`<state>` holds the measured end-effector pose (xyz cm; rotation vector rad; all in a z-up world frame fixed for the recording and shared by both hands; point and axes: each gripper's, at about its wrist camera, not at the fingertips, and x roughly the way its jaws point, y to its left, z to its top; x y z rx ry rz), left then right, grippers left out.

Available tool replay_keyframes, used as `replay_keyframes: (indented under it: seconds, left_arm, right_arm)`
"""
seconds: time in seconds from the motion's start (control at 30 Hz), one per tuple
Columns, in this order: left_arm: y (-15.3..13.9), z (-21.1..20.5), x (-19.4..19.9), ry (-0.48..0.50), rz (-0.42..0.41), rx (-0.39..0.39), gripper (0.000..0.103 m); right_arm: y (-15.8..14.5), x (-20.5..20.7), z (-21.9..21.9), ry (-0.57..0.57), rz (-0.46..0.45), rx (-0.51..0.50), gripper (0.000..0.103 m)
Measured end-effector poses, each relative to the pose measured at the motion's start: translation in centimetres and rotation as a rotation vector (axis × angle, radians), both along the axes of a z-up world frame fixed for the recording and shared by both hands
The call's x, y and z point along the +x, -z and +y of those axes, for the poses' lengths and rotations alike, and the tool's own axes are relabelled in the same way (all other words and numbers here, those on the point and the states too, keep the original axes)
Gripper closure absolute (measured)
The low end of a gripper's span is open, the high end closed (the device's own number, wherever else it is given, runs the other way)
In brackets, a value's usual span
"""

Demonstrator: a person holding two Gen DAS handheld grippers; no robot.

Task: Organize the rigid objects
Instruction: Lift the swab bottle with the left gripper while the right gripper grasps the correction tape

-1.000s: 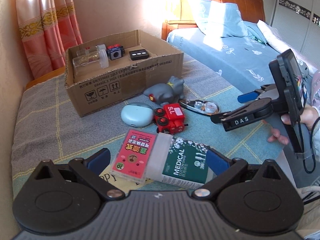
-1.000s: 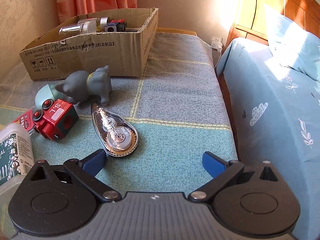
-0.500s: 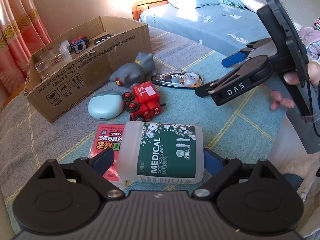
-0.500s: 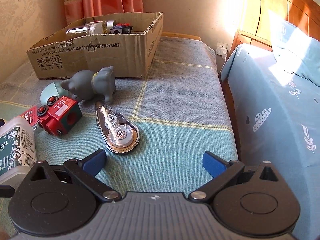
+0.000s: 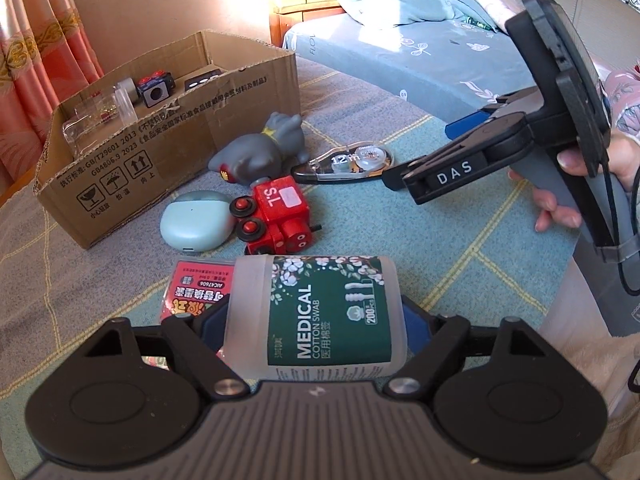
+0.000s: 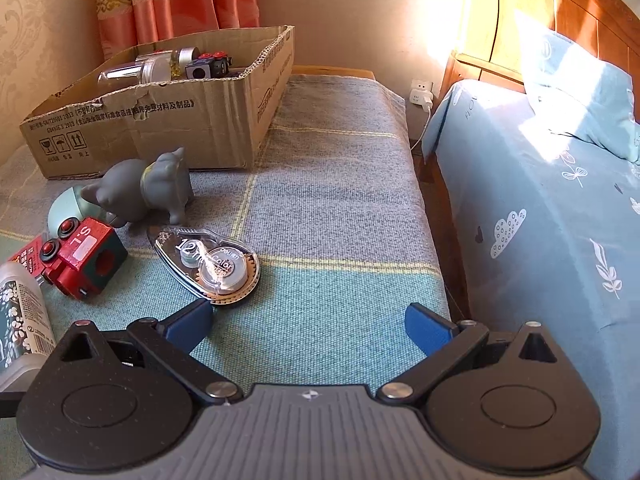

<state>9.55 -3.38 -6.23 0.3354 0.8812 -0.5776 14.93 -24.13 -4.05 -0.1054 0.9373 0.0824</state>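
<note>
A white cotton swab jar with a green MEDICAL label lies on its side between the fingers of my left gripper. The jaws are closing and both blue pads touch its sides. Under its left end lies a pink card pack. Beyond are a red toy train block, a mint earbud case, a grey cat figure and a clear correction tape. My right gripper hovers open over the cloth, its left finger beside the correction tape.
An open cardboard box at the back left holds a clear jar, a dark toy block and a small black item. A bed with a blue sheet runs along the right, past the table's edge. A person's hand holds the right gripper.
My left gripper came forward and down over the cotton swab jar, and its jaws narrowed from wide open until they met the jar's sides. The right gripper stayed nearly still.
</note>
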Motion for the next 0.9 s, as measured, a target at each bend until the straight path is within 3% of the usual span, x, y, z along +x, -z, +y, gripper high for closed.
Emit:
replay_keyframes:
  seconds: [0.33, 0.7, 0.9]
  left_arm:
    - [0.2, 1.7, -0.7, -0.066, 0.043, -0.029, 0.020]
    - [0.0, 5.5, 0.8, -0.265, -0.006, 0.020, 0.020]
    - [0.1, 6.1, 1.2, -0.290, -0.015, 0.009, 0.020]
  right_arm:
    - [-0.1, -0.4, 0.1, -0.008, 0.003, -0.001, 0.000]
    - [-0.3, -0.6, 1.6, -0.058, 0.012, -0.020, 0.000]
    - [-0.5, 1.1, 1.0, -0.005, -0.007, -0.073, 0.000]
